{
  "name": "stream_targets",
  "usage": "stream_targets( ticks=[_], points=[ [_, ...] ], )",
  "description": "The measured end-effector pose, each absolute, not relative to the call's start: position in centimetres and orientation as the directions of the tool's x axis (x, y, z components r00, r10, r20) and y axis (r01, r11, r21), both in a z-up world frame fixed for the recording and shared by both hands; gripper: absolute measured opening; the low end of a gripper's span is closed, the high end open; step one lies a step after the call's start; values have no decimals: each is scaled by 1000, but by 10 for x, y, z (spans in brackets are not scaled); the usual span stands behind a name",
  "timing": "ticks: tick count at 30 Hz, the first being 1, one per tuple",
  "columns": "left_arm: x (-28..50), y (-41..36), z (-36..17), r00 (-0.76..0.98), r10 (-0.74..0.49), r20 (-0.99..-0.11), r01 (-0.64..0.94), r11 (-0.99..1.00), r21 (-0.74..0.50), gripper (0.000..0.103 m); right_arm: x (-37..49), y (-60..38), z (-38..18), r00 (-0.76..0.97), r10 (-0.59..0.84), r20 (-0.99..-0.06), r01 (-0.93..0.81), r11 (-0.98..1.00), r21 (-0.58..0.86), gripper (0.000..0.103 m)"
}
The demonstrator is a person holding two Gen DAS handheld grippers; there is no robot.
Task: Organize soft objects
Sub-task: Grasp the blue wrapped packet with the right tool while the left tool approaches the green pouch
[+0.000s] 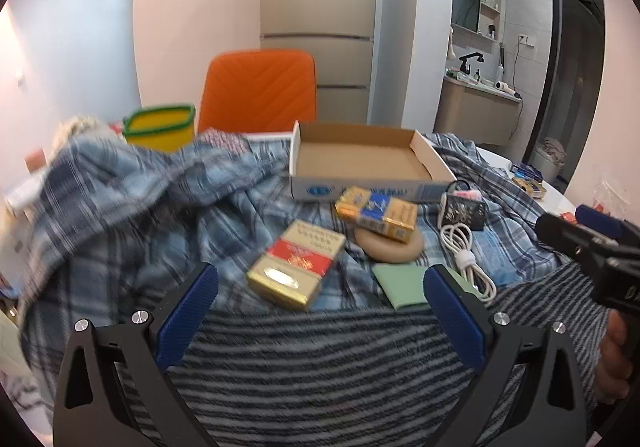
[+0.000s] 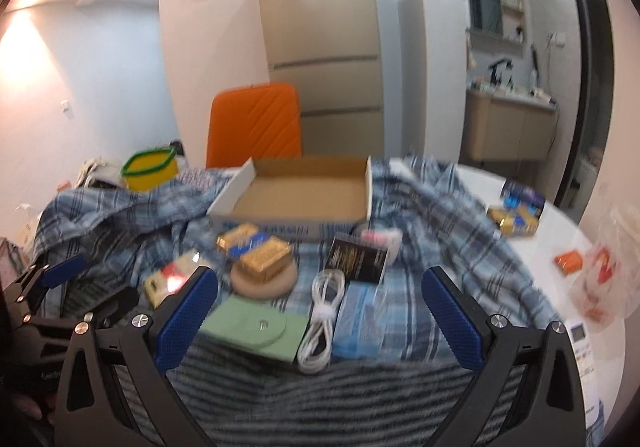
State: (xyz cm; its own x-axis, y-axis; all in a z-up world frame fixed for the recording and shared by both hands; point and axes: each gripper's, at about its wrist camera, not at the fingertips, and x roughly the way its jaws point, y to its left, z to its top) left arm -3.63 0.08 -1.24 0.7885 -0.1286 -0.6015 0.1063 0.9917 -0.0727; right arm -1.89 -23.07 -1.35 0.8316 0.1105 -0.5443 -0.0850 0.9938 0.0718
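Note:
A grey striped garment (image 1: 320,367) lies nearest me, under both grippers, and shows in the right wrist view as the striped garment (image 2: 320,399). Behind it spreads a rumpled blue plaid cloth (image 1: 120,207), the same plaid cloth (image 2: 440,207) reaching right. My left gripper (image 1: 320,311) is open just above the striped garment's far edge, holding nothing. My right gripper (image 2: 320,315) is open too, over that edge. Each gripper shows in the other's view: the right gripper (image 1: 576,225) at the right, the left gripper (image 2: 88,285) at the left.
On the plaid cloth lie a red-gold pack (image 1: 296,267), a blue-gold pack (image 1: 376,213) on a beige disc (image 1: 392,247), a green card (image 2: 256,327), a white cable (image 2: 324,311), a blue packet (image 2: 360,323) and a black box (image 2: 358,259). Behind stand an open cardboard box (image 2: 304,199), a yellow basket (image 2: 150,167) and an orange chair (image 2: 256,123).

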Motion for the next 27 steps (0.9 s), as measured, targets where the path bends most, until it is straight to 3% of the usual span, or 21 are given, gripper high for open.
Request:
stream_targets(
  ticks=[3,9,13,18,27],
  points=[
    [-33,-3,-18,761,-161,-629,129,987,-96,98,-14,-237,-21,808,67,-586,-55,998,39,102],
    [-27,-17,-19,746,-178,-642,165,983,-80,91,13,-241,-33,742,137,-657,-100,991,93,79],
    [-19,-22,-14,752,-168,-637,168,984,-61,90,31,-232,-42,711,112,-694,-113,993,45,68],
    [-4,-30,-12,752,-178,-635,185,981,-56,88,49,-242,-57,671,-11,-742,3,1000,-12,60],
    [12,-41,-29,634,-285,-719,265,953,-144,87,64,-249,-83,589,32,-807,6,999,45,54]
  ],
)
